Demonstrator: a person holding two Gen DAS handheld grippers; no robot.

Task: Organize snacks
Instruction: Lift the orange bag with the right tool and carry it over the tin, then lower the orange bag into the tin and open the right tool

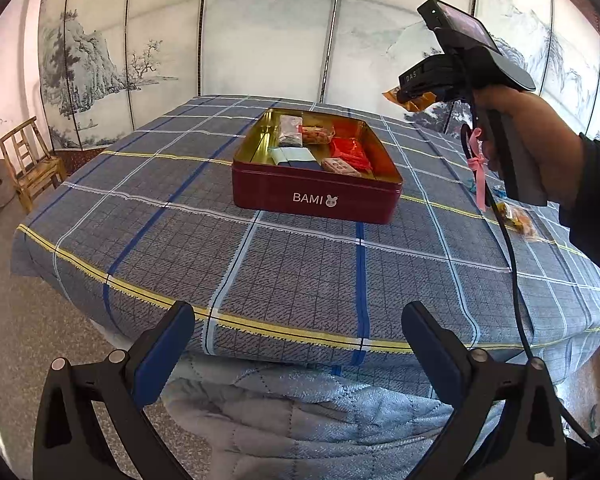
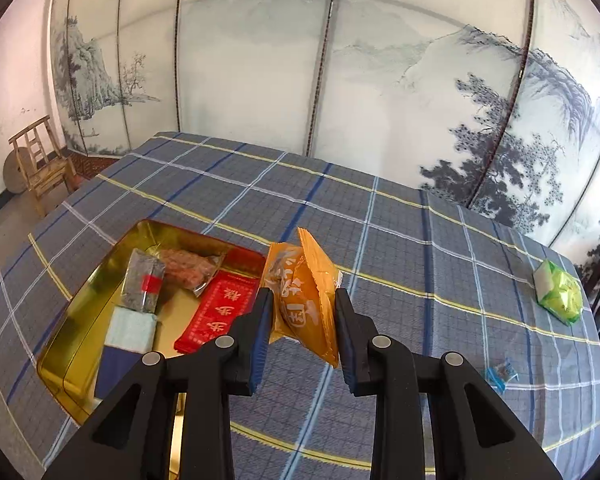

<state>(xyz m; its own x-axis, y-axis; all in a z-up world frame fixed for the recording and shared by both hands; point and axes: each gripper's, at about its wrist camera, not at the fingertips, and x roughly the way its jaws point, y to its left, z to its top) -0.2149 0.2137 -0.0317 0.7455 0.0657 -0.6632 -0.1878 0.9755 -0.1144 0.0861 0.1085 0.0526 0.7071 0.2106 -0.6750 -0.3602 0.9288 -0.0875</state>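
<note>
Bare checked cloth on the surface (image 1: 300,264) lies open between its near edge and the red tin (image 1: 316,196), whose raised walls ring the packets inside, while to the right a green packet (image 2: 560,298) and a small blue wrapper (image 2: 500,374) sit well apart.

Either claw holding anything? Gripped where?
Right claw holds the orange snack packet, pinched across its lower body. Left claw is open, empty.
</note>
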